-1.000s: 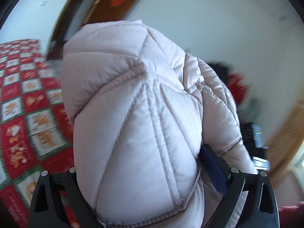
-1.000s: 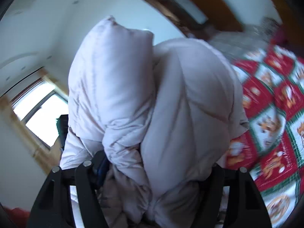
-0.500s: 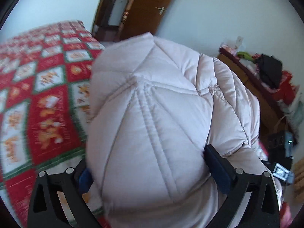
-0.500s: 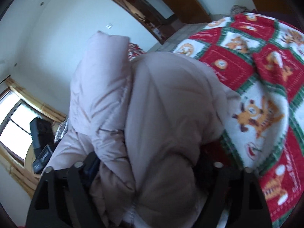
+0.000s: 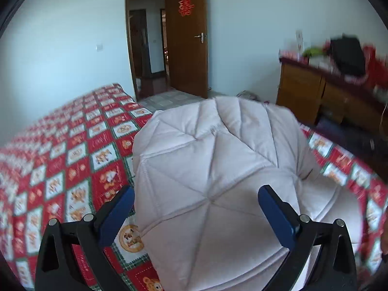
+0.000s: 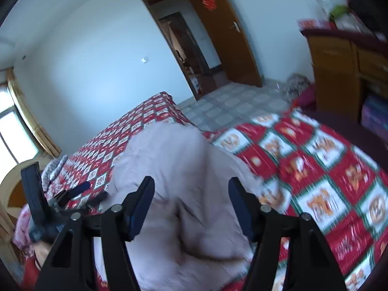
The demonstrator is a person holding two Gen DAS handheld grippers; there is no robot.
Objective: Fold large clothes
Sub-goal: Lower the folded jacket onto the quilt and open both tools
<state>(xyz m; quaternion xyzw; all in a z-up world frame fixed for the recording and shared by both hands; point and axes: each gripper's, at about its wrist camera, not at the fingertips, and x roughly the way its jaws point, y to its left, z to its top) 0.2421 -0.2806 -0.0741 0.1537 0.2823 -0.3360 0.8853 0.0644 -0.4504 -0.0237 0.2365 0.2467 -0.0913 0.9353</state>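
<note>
The bed (image 5: 60,160), covered in a red, white and green patterned quilt, fills the left and lower right of the left wrist view and runs across the middle of the right wrist view (image 6: 315,165). A pale pink quilted down jacket (image 5: 213,184) lies bundled on it, taking up the centre and bottom of the left view; in the right view it sits centre-bottom (image 6: 184,184), somewhat blurred. A brown door (image 5: 188,43) stands open at the top centre, and a wooden dresser (image 5: 315,92) carrying clutter is at the right edge. The left tongs (image 5: 197,206) are spread wide apart, fingers on either side of the jacket without clamping it. The right tongs (image 6: 191,201) are likewise apart over the jacket.
</note>
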